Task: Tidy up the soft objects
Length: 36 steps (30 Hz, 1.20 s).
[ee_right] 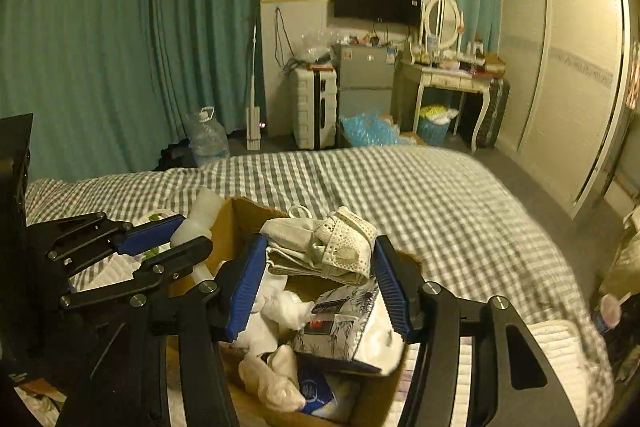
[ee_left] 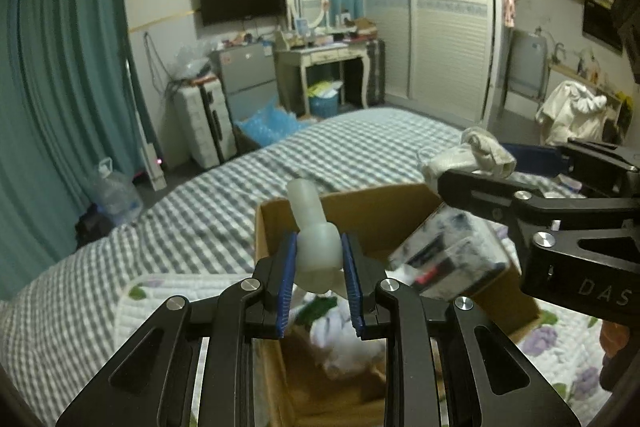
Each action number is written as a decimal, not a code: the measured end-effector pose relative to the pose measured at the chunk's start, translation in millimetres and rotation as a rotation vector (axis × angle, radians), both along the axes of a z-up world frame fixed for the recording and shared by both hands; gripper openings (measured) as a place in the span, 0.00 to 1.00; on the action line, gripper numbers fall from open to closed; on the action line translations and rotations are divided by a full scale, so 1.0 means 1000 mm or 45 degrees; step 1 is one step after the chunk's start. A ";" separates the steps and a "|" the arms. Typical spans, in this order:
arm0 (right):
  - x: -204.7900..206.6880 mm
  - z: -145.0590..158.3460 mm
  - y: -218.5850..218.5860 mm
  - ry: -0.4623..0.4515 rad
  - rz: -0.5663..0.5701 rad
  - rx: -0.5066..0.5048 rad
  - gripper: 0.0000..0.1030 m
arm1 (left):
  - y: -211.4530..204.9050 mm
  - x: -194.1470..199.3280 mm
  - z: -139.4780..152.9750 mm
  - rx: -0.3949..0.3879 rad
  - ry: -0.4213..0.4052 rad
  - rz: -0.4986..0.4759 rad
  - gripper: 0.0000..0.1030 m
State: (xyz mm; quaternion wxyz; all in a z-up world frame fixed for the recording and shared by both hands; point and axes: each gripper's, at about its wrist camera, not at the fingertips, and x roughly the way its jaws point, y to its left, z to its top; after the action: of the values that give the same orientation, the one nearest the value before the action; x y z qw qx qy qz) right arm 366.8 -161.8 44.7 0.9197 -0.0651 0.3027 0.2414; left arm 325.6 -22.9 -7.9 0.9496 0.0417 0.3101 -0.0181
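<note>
A brown cardboard box [ee_left: 360,205] stands on the bed and holds white cloths and a patterned packet [ee_right: 344,327]. My left gripper [ee_left: 319,259] is shut on a soft translucent white bottle-shaped object [ee_left: 314,231] above the box's left rim; it also shows in the right wrist view [ee_right: 196,223]. My right gripper [ee_right: 320,267] is shut on a folded cream cloth with lace trim [ee_right: 320,247], held over the box [ee_right: 236,223]. In the left wrist view that cloth [ee_left: 468,155] sits beyond the box's right side in the right gripper [ee_left: 460,171].
The box rests on a white floral quilt [ee_left: 560,347] laid on a grey checked bedspread [ee_left: 280,163]. Beyond the bed are teal curtains [ee_right: 120,47], a water jug [ee_right: 206,139], a white suitcase [ee_right: 314,107], a dressing table [ee_right: 452,75] and a wardrobe [ee_right: 572,67].
</note>
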 end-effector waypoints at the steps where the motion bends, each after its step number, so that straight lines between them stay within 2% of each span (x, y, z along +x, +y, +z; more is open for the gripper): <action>1: 0.006 -0.006 0.000 0.025 -0.004 0.007 0.53 | -0.001 0.002 -0.003 0.011 0.005 -0.002 0.22; 5: 0.030 -0.026 -0.002 0.066 -0.027 0.022 0.53 | -0.006 0.006 -0.016 0.035 0.019 -0.023 0.22; 10: 0.043 -0.034 -0.002 0.063 -0.055 0.035 0.57 | -0.010 0.008 -0.021 0.052 0.023 -0.030 0.29; 11: 0.043 -0.033 -0.005 0.057 -0.067 0.049 0.63 | -0.012 0.008 -0.023 0.068 0.034 -0.028 0.33; 13: 0.045 -0.030 -0.008 0.059 -0.102 0.082 0.75 | -0.012 0.004 -0.021 0.086 0.014 -0.004 0.66; 15: 0.044 -0.025 -0.011 0.059 -0.116 0.096 0.76 | -0.011 -0.006 -0.014 0.077 -0.028 0.019 0.78; 17: 0.038 -0.013 -0.016 0.039 -0.146 0.091 0.76 | -0.008 -0.015 -0.002 0.060 -0.031 0.031 0.78; 19: 0.026 0.003 -0.023 0.023 -0.163 0.095 0.76 | -0.006 -0.029 0.018 0.048 -0.049 0.041 0.78; 22: -0.003 0.038 -0.035 -0.028 -0.188 0.095 0.76 | -0.005 -0.061 0.061 0.056 -0.138 0.050 0.78; 24: -0.031 0.072 -0.045 -0.081 -0.194 0.097 0.76 | -0.005 -0.087 0.093 0.033 -0.208 0.054 0.78; 27: -0.078 0.121 -0.060 -0.150 -0.201 0.103 0.76 | -0.004 -0.133 0.143 -0.002 -0.331 0.053 0.87; 30: -0.133 0.166 -0.076 -0.229 -0.203 0.111 0.76 | -0.007 -0.181 0.184 0.001 -0.461 0.044 0.87; 33: -0.190 0.200 -0.087 -0.308 -0.207 0.141 0.87 | -0.010 -0.232 0.215 0.001 -0.586 0.029 0.88; 36: -0.233 0.212 -0.095 -0.376 -0.206 0.154 0.93 | -0.009 -0.268 0.230 -0.007 -0.685 0.017 0.89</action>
State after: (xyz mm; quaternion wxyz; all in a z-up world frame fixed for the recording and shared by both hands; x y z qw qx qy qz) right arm 133.5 -257.2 256.5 0.9728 -0.0197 0.1535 0.1721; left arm 57.6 -32.2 221.9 0.9981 0.0405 0.0467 -0.0011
